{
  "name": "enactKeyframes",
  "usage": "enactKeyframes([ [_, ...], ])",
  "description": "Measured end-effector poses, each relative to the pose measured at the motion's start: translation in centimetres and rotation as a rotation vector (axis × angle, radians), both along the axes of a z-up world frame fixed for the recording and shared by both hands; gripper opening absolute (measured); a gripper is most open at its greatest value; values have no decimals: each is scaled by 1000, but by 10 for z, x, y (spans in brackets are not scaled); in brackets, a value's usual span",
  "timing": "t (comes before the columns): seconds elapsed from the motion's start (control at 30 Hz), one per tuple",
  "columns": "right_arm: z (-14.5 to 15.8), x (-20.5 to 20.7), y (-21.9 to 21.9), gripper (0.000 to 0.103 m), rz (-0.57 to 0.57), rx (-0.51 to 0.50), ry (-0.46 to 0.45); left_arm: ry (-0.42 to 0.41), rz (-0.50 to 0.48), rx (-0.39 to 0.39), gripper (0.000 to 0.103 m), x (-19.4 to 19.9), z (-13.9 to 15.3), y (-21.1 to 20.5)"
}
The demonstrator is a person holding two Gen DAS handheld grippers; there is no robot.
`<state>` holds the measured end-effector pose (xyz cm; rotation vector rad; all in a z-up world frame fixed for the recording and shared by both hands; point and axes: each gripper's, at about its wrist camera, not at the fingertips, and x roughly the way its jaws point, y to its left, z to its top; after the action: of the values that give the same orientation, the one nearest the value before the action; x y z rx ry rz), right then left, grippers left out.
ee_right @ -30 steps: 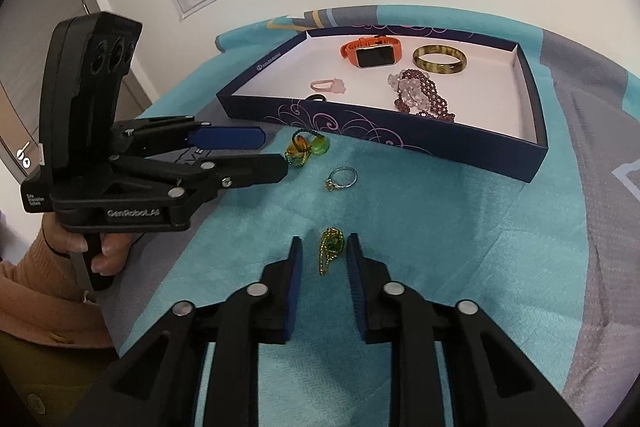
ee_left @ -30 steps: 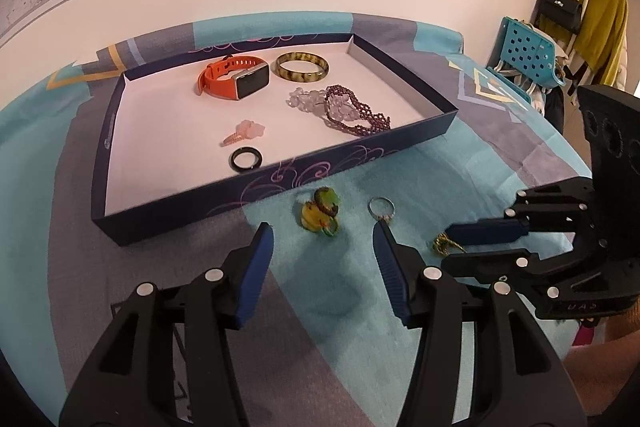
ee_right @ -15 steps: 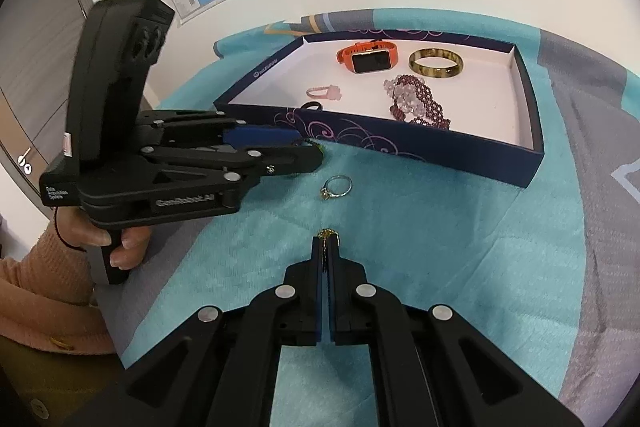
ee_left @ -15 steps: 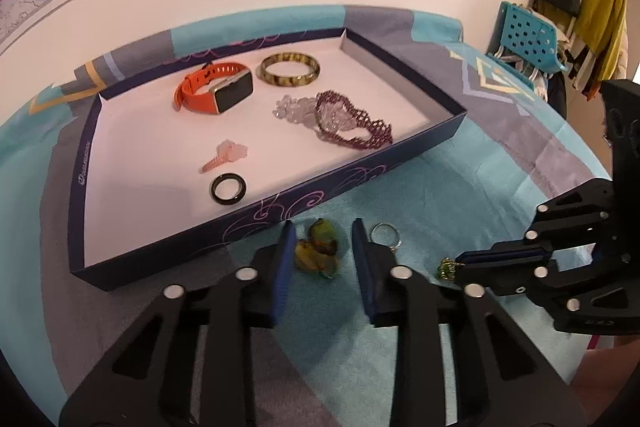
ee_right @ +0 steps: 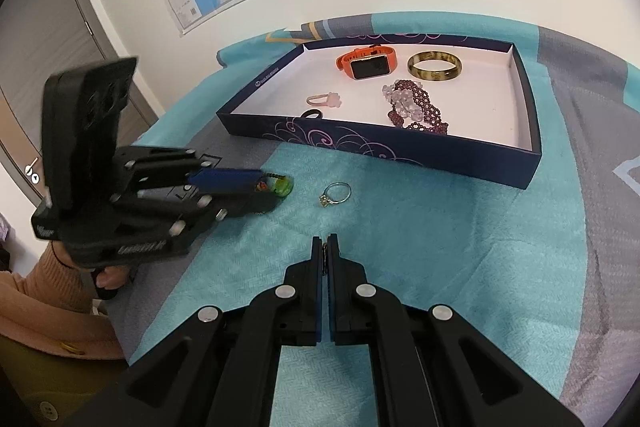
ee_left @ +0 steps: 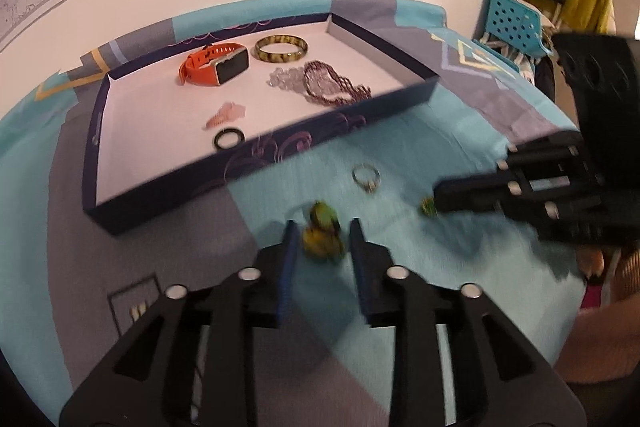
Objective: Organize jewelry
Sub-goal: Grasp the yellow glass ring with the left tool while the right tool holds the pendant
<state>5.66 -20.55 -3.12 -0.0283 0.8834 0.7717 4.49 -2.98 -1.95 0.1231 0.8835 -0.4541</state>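
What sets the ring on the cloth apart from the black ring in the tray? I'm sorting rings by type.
The silver ring is a thin wire band with a small stone setting; the black ring is a thicker, plain dark band. The silver ring lies on the teal cloth outside the tray; the black ring lies inside it, near the front wall. Both lie flat, and neither hand-held gripper touches them.

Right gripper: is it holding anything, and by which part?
The right gripper is shut on the small gold-and-green pendant, pinched at its fingertips; only one end pokes out. Which part is gripped cannot be told.
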Motion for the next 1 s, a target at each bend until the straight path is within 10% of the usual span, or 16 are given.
enactKeyframes([
  [1.0, 3, 4, -18, 1, -40, 157, 54, 29, 68, -106, 18, -18, 5, 18],
])
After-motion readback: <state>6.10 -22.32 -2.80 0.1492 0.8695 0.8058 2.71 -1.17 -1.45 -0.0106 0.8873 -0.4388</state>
